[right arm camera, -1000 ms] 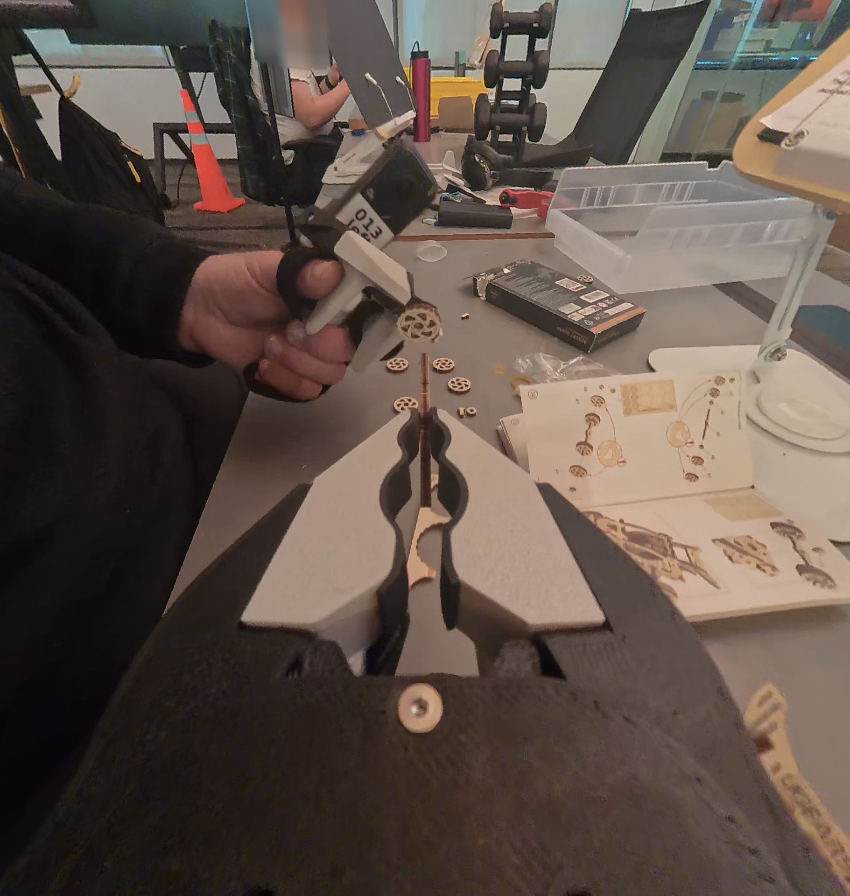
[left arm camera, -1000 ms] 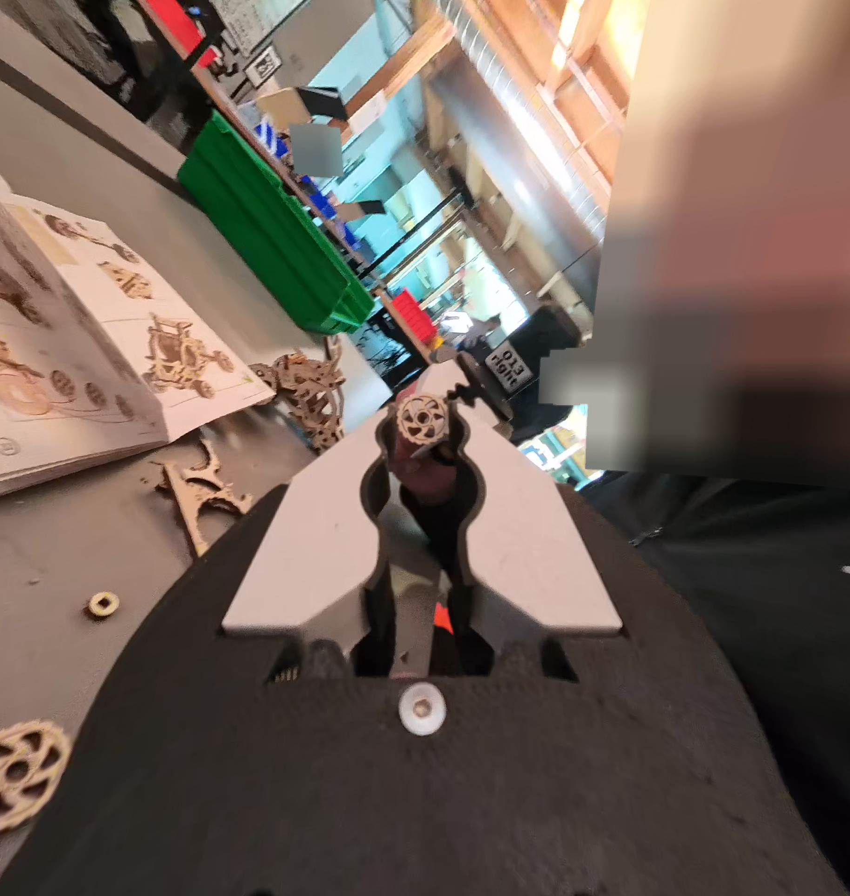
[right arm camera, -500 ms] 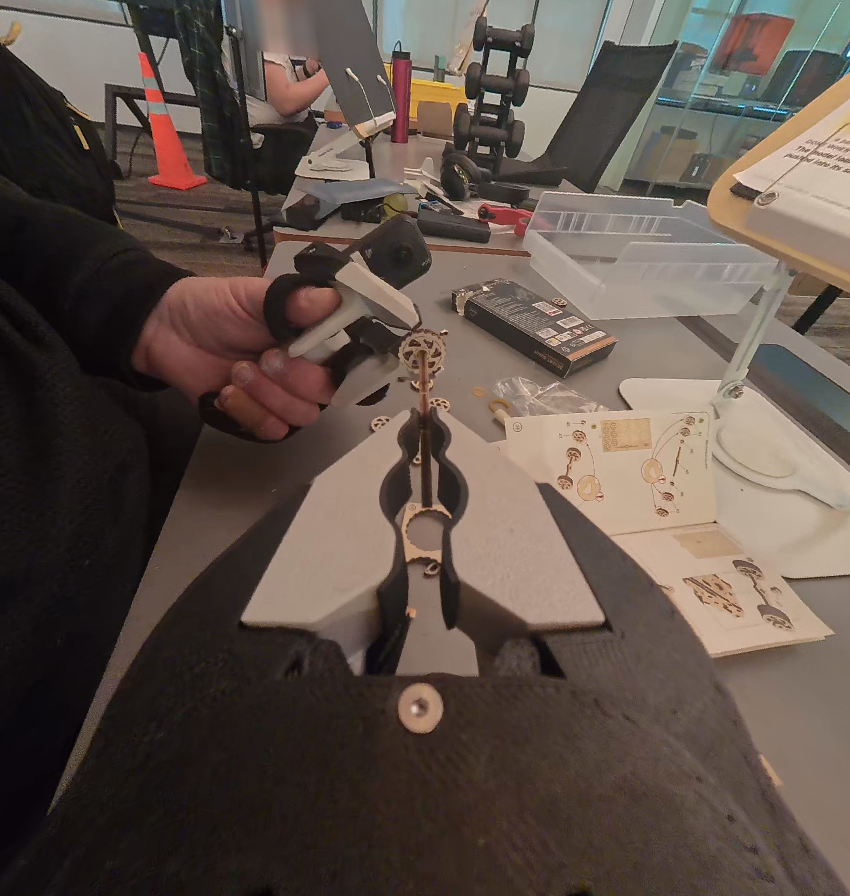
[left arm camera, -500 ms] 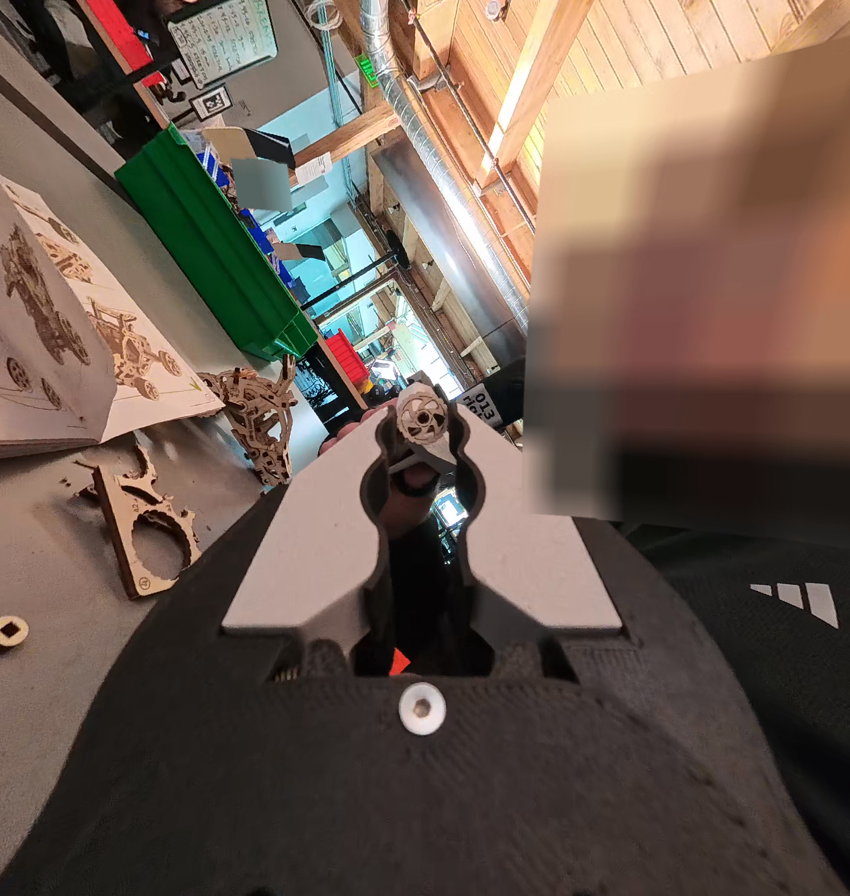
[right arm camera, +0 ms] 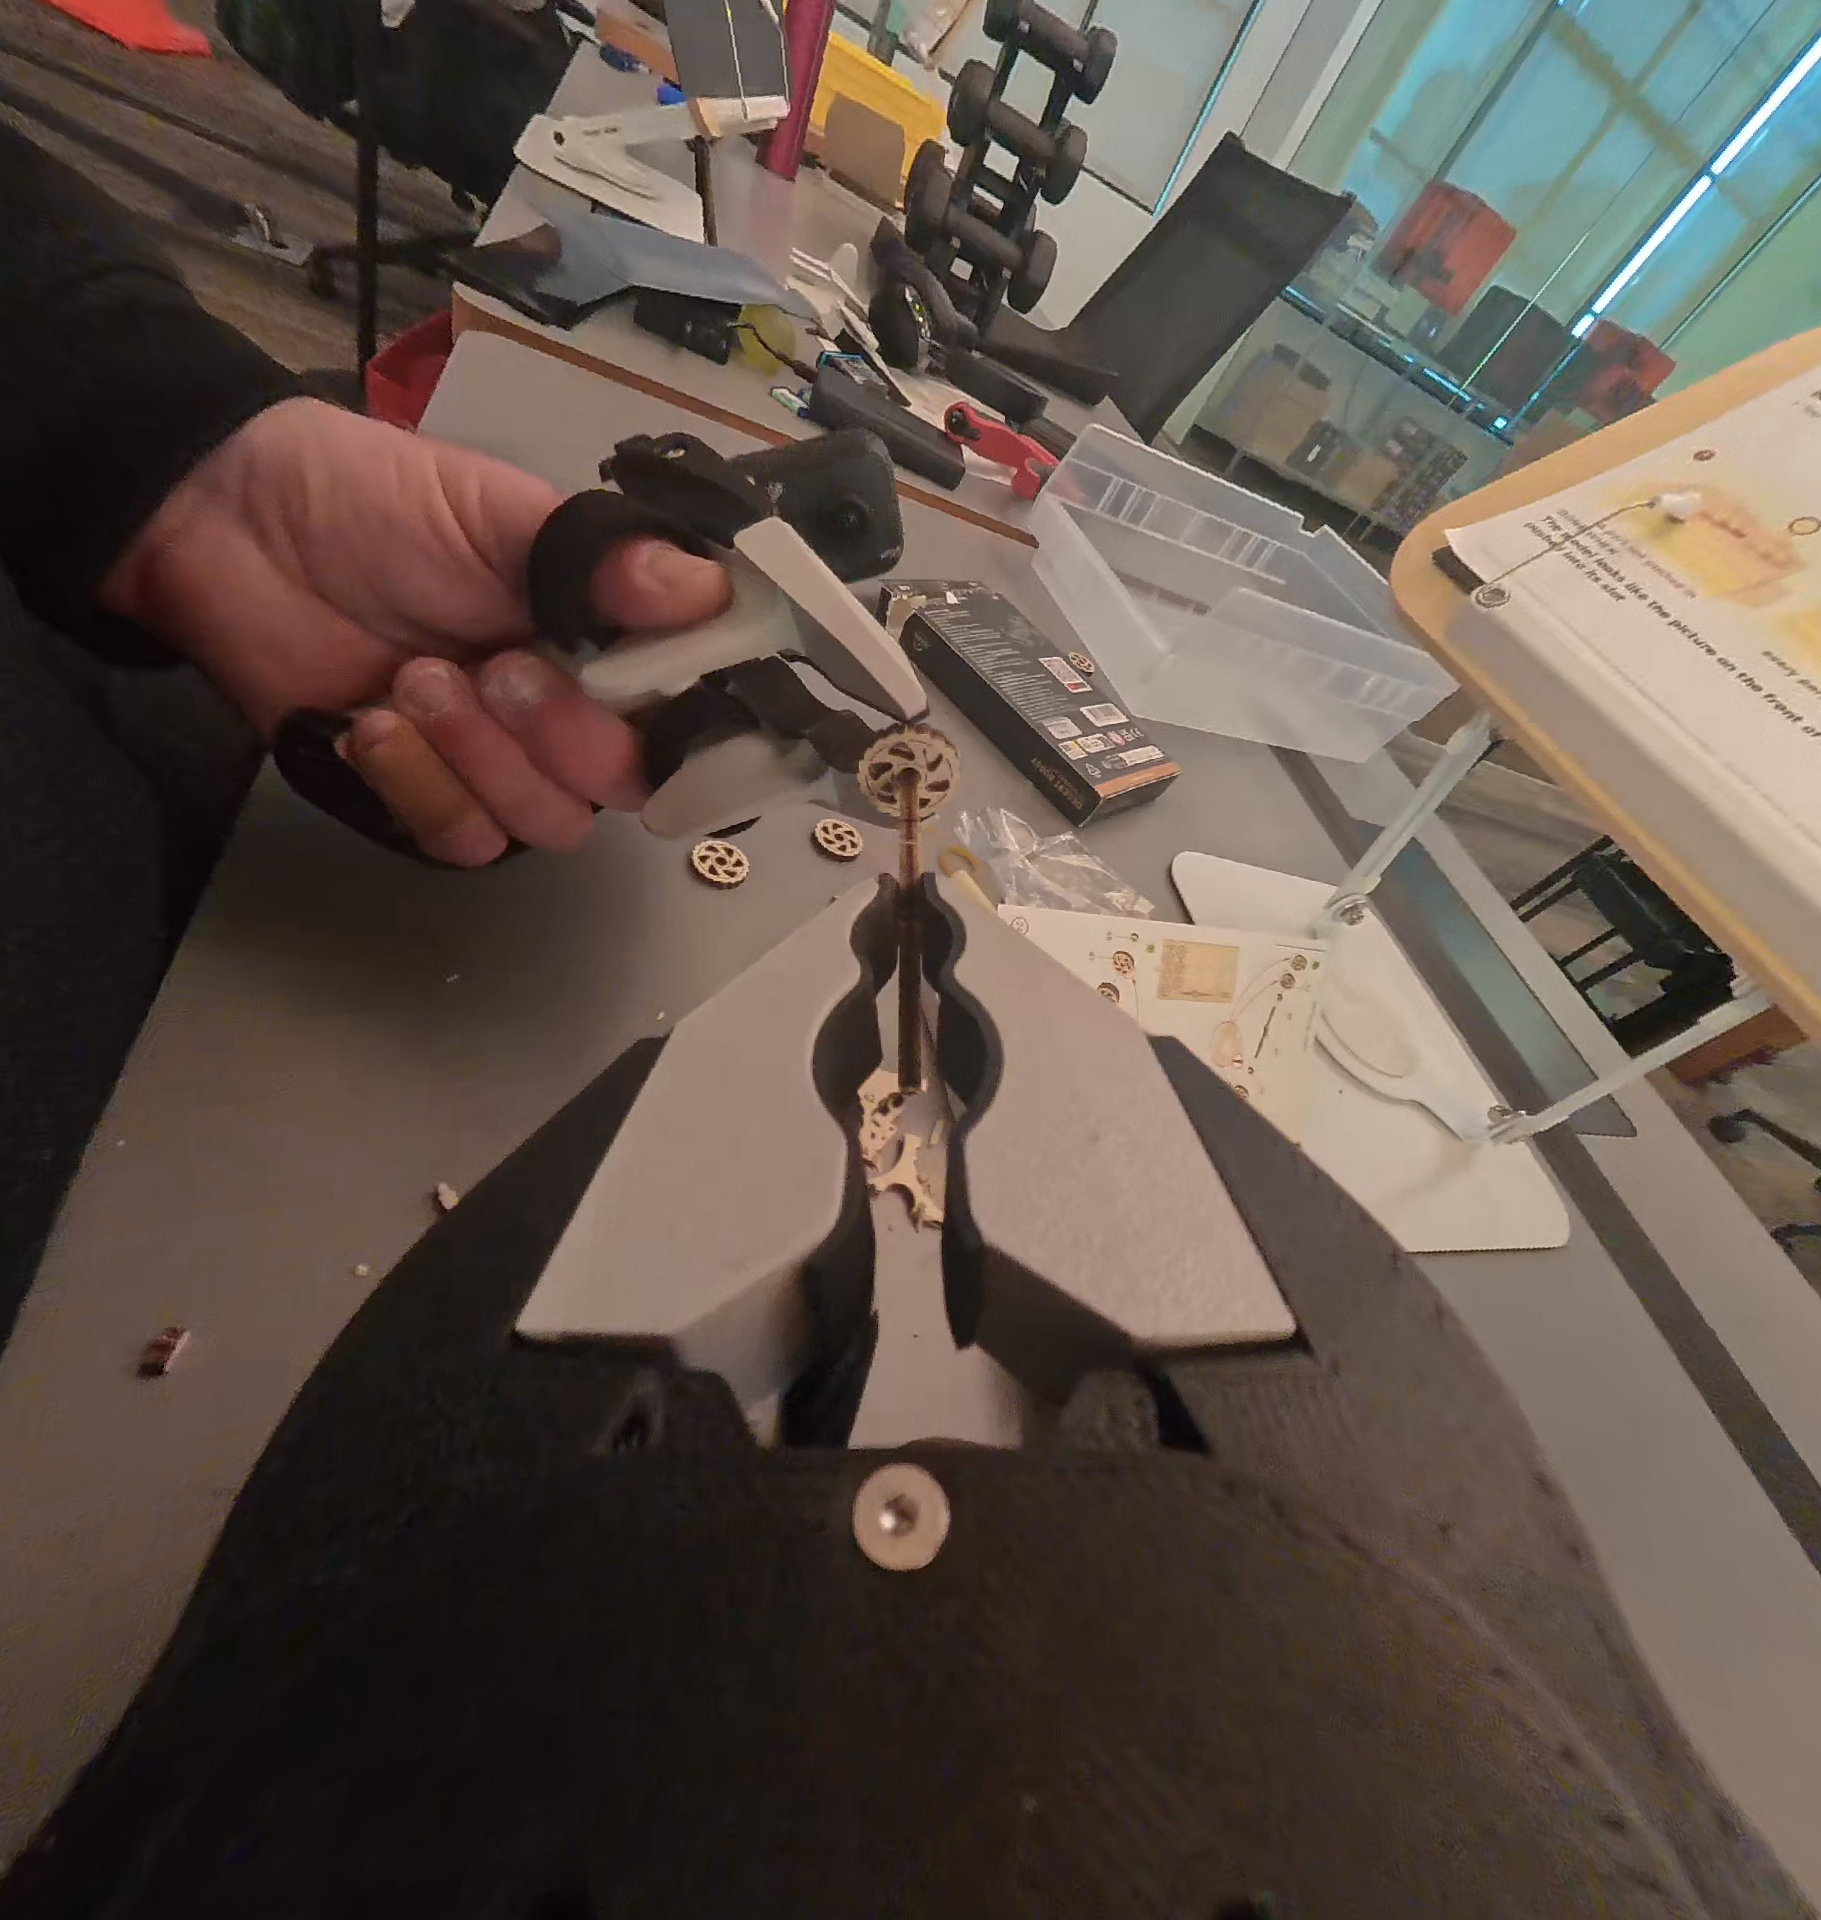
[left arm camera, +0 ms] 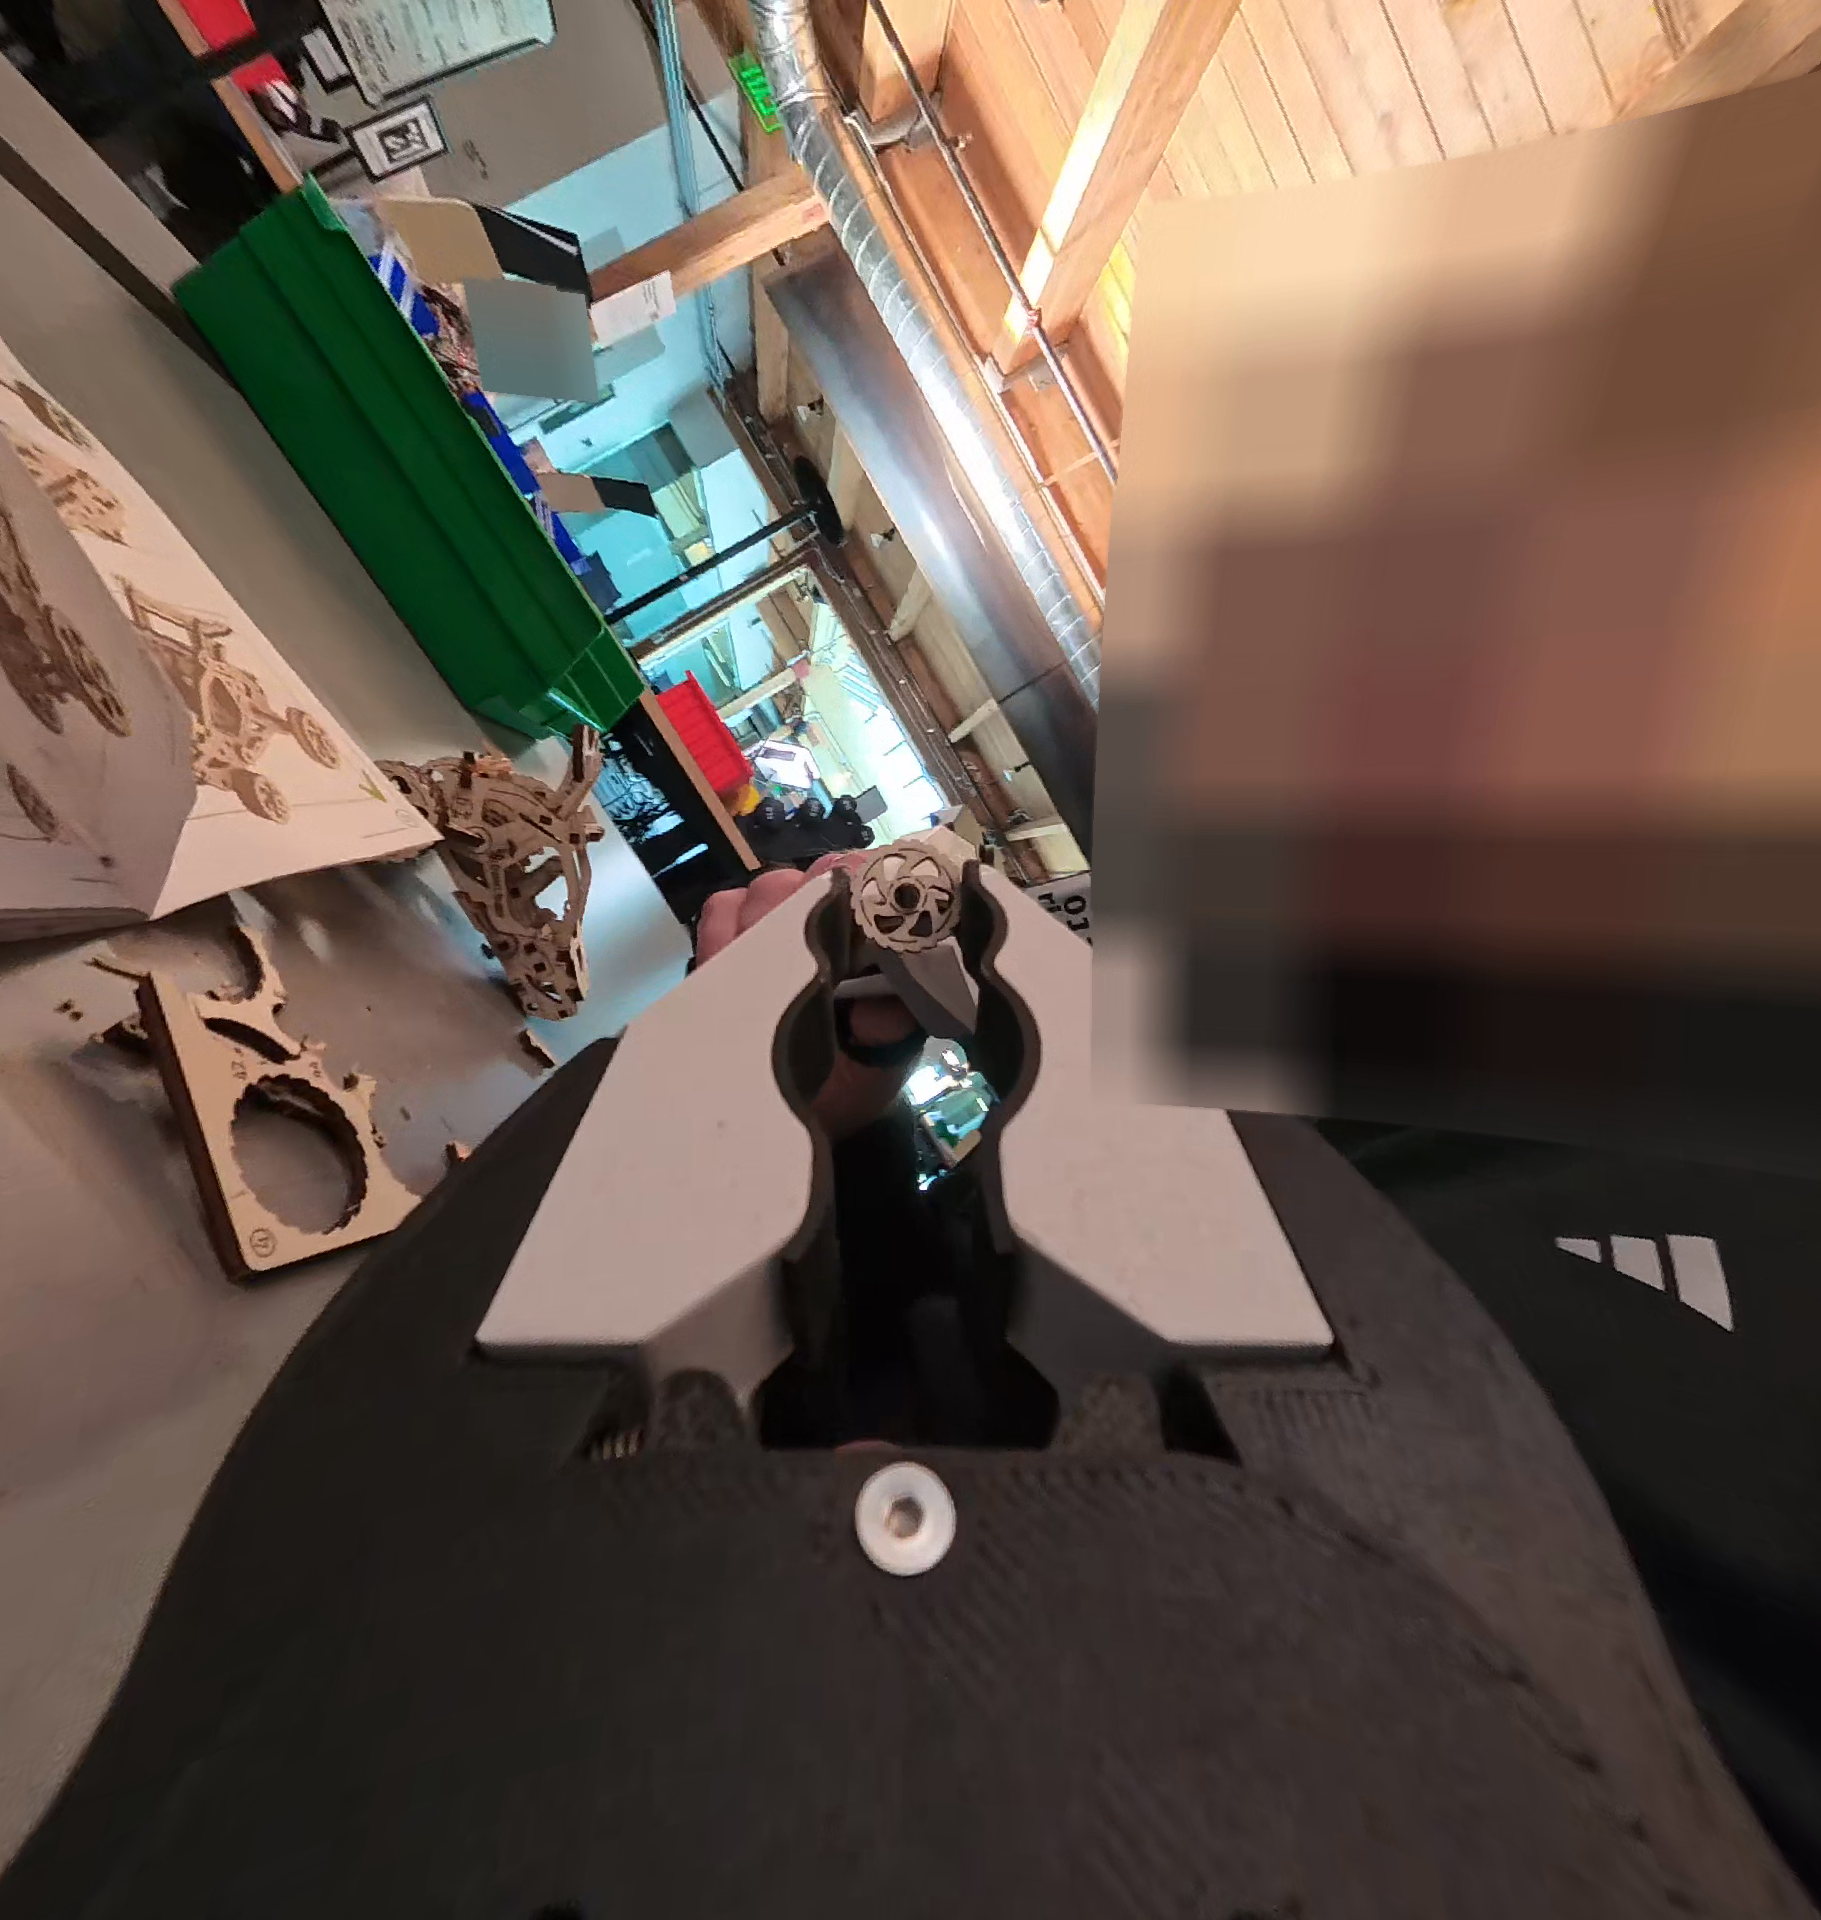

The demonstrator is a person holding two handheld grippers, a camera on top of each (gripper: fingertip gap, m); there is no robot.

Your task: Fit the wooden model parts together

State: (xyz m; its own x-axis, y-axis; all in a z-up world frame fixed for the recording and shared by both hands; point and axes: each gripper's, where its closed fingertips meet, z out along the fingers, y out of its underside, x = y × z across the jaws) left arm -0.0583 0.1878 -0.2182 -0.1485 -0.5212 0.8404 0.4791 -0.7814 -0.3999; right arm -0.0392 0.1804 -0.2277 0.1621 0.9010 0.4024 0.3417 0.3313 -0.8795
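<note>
My left gripper (left arm camera: pixel 906 883) is shut on a small spoked wooden wheel (left arm camera: pixel 906 899), held upright at its fingertips. In the right wrist view a hand holds this gripper (right arm camera: pixel 901 748) above the grey table, with the wheel (right arm camera: pixel 908 774) facing my right gripper. My right gripper (right arm camera: pixel 906 894) is shut on a thin dark wooden axle (right arm camera: pixel 906 997) that points forward. The axle's tip touches the wheel's hub. A pale toothed wooden piece (right arm camera: pixel 901 1153) sits at the axle's rear end between the fingers.
Two loose wheels (right arm camera: pixel 724 862) lie on the table under the left gripper. A black box (right arm camera: pixel 1031 696), a clear plastic tray (right arm camera: pixel 1228 603), an instruction booklet (left arm camera: pixel 75 727), a punched wooden sheet (left arm camera: pixel 262 1122), a part-built wooden model (left arm camera: pixel 511 873) and green bins (left arm camera: pixel 397 499) surround the work area. Less than 4 cm separates the two grippers' tips. The part-built wooden model (left arm camera: pixel 511 873) is about equally far from each gripper, around 20 centimetres.
The two grippers have come together. The axle tip, which was below and apart from the wheel, now meets the wheel's hub. Both grippers have tilted and stay shut.
</note>
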